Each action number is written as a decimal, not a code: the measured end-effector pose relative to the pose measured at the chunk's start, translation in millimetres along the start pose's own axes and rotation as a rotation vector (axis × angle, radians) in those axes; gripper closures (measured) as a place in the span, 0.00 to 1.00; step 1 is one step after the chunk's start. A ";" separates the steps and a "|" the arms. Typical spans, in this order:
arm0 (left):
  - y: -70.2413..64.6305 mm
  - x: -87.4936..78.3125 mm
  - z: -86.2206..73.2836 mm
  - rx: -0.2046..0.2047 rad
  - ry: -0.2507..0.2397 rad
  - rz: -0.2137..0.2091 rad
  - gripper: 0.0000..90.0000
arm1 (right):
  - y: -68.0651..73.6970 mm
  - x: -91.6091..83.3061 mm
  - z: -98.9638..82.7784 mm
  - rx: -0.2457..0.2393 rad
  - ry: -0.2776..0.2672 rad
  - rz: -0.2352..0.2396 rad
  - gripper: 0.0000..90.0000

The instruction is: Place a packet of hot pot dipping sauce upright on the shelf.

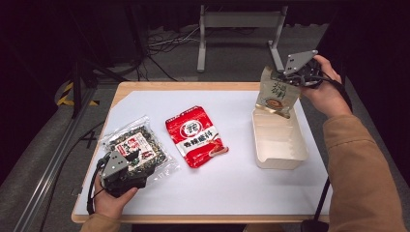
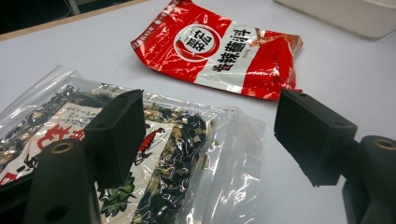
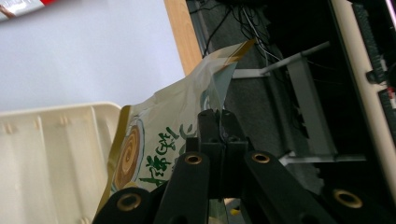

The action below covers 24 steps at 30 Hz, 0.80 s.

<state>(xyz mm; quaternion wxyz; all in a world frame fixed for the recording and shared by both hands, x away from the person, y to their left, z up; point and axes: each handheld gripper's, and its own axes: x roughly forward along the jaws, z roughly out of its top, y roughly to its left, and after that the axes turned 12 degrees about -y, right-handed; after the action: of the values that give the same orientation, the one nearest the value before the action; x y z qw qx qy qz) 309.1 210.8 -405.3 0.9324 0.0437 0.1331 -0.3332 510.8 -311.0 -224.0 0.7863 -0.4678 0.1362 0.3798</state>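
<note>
The right gripper has its fingers pinched tight on the top edge of a cream packet. The packet hangs down over the far end of the white tray, and its bottom looks like it just reaches into the tray. The left gripper has its fingers wide apart and holds nothing. It sits low over the clear bag of dark dried bits, which lies flat at the near left of the surface. A red packet lies in the middle, between the clear bag and the tray. It looks like the packets are going into the tray. The cream packet is only held by a thin edge, so it could slip out or swing and land on the rim, not inside. It could also lean on the far wall and tip the light tray. The clear bag is flat and slippery, so the left fingers might slide over it and only push it along.
</note>
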 end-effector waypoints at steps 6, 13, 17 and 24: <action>-1.1 1.7 0.1 0.005 0.005 -0.004 0.29 | 7.4 7.2 -3.5 -0.095 0.020 0.021 1.00; 0.9 1.5 -0.3 0.002 0.005 -0.002 0.29 | 19.2 27.1 -3.4 -0.082 -0.006 0.072 1.00; -0.2 1.9 0.0 -0.002 0.004 -0.003 0.29 | 25.6 32.3 1.9 -0.076 -0.036 0.131 1.00; 0.6 1.2 0.3 0.004 0.001 -0.003 0.29 | 34.1 47.8 -8.6 -0.052 0.022 0.187 1.00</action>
<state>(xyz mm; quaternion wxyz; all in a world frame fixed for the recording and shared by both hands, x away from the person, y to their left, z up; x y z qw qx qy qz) 310.5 210.4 -405.4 0.9317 0.0457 0.1332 -0.3349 519.5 -286.5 -277.3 0.7336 -0.4774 0.1782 0.4496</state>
